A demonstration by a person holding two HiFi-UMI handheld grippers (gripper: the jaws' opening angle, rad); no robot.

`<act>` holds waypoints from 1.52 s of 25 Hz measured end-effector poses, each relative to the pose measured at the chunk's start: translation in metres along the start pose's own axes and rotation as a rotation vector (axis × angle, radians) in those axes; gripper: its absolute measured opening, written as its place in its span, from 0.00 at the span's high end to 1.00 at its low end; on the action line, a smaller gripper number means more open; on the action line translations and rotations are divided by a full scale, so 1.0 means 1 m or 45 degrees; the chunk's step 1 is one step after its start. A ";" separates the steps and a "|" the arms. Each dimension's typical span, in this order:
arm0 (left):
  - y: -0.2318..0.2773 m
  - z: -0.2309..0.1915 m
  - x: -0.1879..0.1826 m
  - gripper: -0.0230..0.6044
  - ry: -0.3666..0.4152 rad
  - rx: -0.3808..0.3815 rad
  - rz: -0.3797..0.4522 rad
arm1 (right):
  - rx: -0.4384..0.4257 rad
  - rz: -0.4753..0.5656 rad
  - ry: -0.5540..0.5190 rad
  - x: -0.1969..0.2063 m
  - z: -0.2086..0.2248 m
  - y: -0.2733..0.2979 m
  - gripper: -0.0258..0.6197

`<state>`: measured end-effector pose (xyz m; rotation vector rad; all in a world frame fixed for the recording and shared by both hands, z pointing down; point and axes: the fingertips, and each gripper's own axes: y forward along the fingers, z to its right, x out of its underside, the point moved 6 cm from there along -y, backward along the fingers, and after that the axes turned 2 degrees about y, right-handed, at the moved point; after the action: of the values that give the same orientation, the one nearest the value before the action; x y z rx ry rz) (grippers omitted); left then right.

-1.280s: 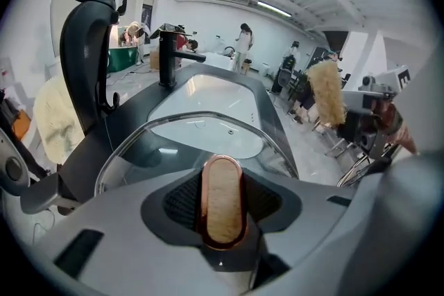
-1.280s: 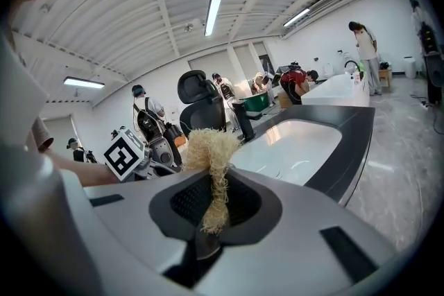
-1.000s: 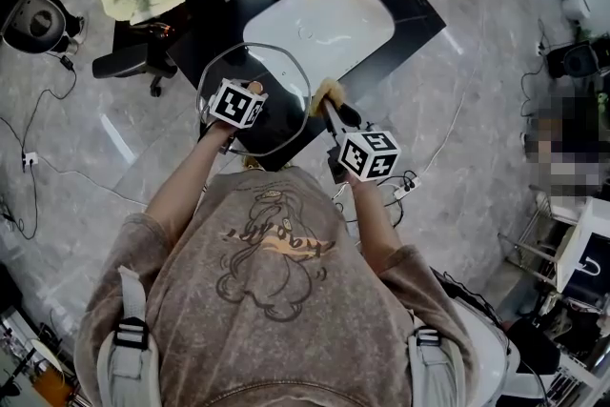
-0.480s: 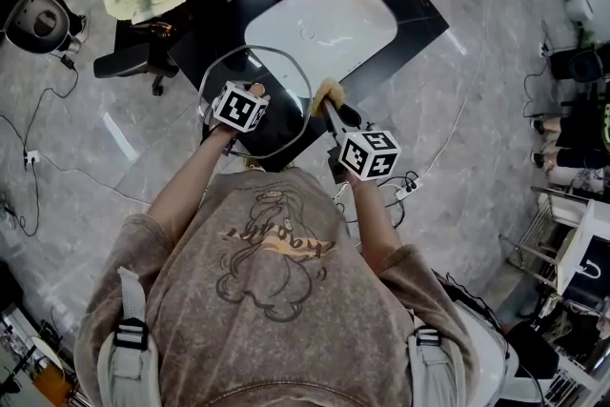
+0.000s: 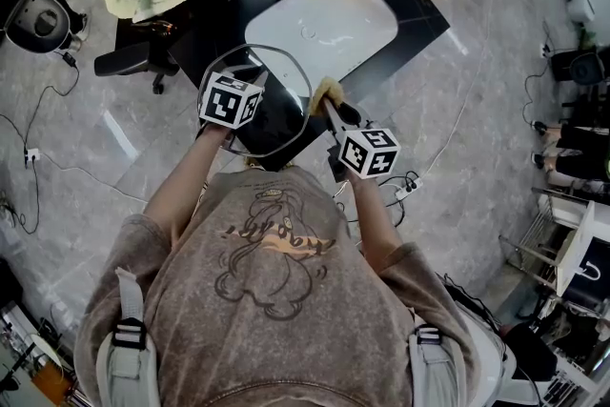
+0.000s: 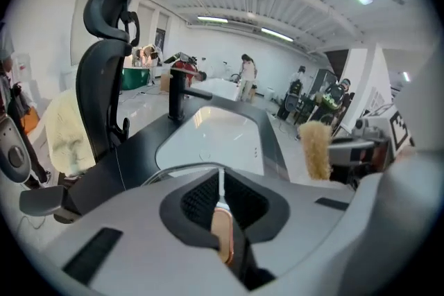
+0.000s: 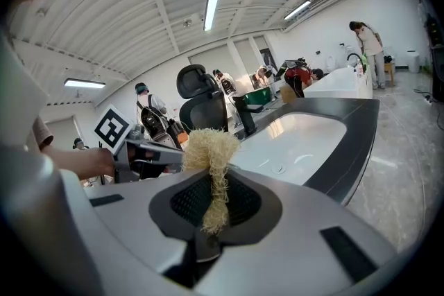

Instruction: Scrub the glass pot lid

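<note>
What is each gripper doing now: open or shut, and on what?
Left gripper: jaws closing on the glass pot lid, its rim between them.
Right gripper: shut on the yellow fibre scrubber.

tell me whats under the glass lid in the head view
Through the glass lid the black counter shows, by the white sink. The left gripper, jaws closing on the lid's handle, covers the left part, so whatever lies beneath there is hidden.
</note>
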<state>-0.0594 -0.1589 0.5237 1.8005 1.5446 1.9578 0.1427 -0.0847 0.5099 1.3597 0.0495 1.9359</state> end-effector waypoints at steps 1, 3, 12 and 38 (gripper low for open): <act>-0.006 0.001 -0.006 0.93 -0.013 0.012 0.040 | -0.003 0.003 -0.005 -0.002 -0.001 0.000 0.89; -0.017 0.006 -0.017 0.94 -0.014 0.038 0.114 | -0.010 0.017 -0.023 -0.007 -0.005 -0.001 0.89; -0.098 0.037 -0.065 0.94 0.154 0.084 0.639 | -0.050 0.251 -0.322 -0.064 -0.056 -0.024 0.89; -0.115 0.042 -0.047 0.94 0.220 0.108 0.791 | -0.086 0.402 -0.451 -0.074 -0.079 -0.033 0.89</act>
<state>-0.0745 -0.1064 0.4040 2.4265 1.2089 2.3778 0.1066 -0.0752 0.4032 1.7251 -0.4205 1.8927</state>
